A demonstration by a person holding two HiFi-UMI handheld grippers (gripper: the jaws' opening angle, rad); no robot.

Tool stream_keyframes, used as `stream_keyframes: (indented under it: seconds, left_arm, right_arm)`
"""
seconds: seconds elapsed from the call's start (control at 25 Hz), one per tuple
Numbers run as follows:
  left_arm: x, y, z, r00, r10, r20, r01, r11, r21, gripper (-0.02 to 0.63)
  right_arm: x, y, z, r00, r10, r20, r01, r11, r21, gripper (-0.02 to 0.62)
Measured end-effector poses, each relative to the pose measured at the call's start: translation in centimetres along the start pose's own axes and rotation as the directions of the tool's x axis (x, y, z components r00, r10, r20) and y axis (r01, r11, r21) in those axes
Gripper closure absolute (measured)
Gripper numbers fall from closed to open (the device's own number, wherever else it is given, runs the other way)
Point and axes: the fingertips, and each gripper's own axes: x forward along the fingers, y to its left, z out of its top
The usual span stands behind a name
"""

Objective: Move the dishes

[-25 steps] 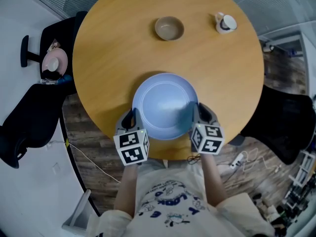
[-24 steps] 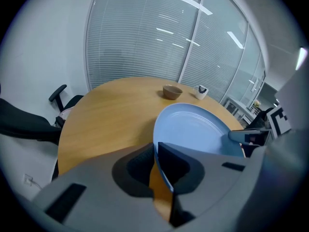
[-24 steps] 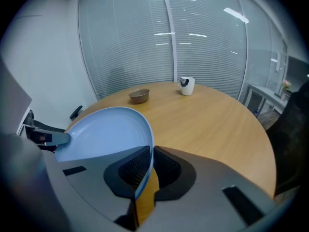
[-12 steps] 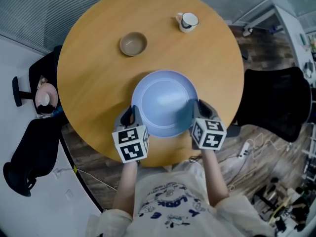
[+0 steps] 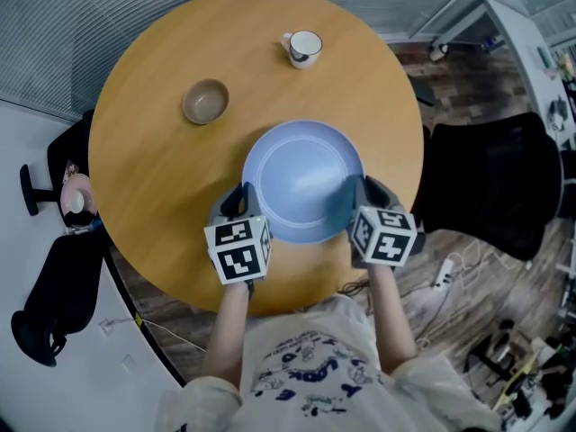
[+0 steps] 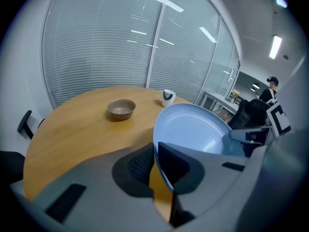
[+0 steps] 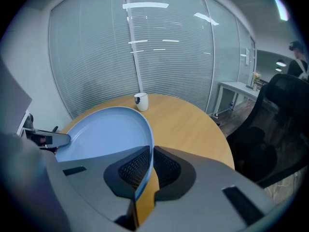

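The plate (image 5: 303, 180), pale blue and round, hangs between the 2 grippers over the near half of the table (image 5: 153, 178), its hollow facing up. In the gripper views it looks raised just clear of the wood.

The left gripper (image 5: 241, 203) is clamped on the plate's left rim: in the left gripper view the rim runs edge-on between the 2 dark ribbed pads, which press on it from both sides. The right gripper (image 5: 367, 196) pinches the opposite rim the same way, its jaws nearly together with only the thin edge of the plate between them. Both grippers point forward and down, their marker cubes facing the head camera, with the person's forearms behind them.

Beyond the plate, on the far left part of the round wooden table, stands 1 small brown bowl (image 5: 206, 101), upright and well apart from the plate. Near the far edge sits a white mug (image 5: 304, 47) with a dark mark on its side, also apart from everything else.

A black chair (image 5: 490, 187) stands at the table's right. Glass walls with blinds (image 6: 106, 47) close the room behind the table.
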Motion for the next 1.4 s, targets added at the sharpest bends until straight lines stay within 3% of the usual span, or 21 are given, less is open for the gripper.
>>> stream_keyframes:
  seconds: [0.56,1.04,1.4]
  left_arm:
    - [6.3,-6.0,4.9,1.000,-0.018,-0.018,0.019,0.998,0.064,0.580]
    - [11.2,-7.1,4.7,0.996,-0.015,-0.089,0.023,0.996,0.088,0.580]
    - [13.5,-6.2,3.3,0.990,0.000,-0.143,0.008,0.998,0.058,0.580]
  right_arm:
    - [3.1,-7.4,3.6,1.000,-0.020,-0.017,0.020,0.999,0.041,0.572]
    - [6.7,-10.0,3.0,0.996,-0.029,-0.083,0.034,0.998,0.056,0.572]
    - [8.9,-9.8,2.0,0.992,-0.028,-0.126,0.034,0.998,0.045,0.572]
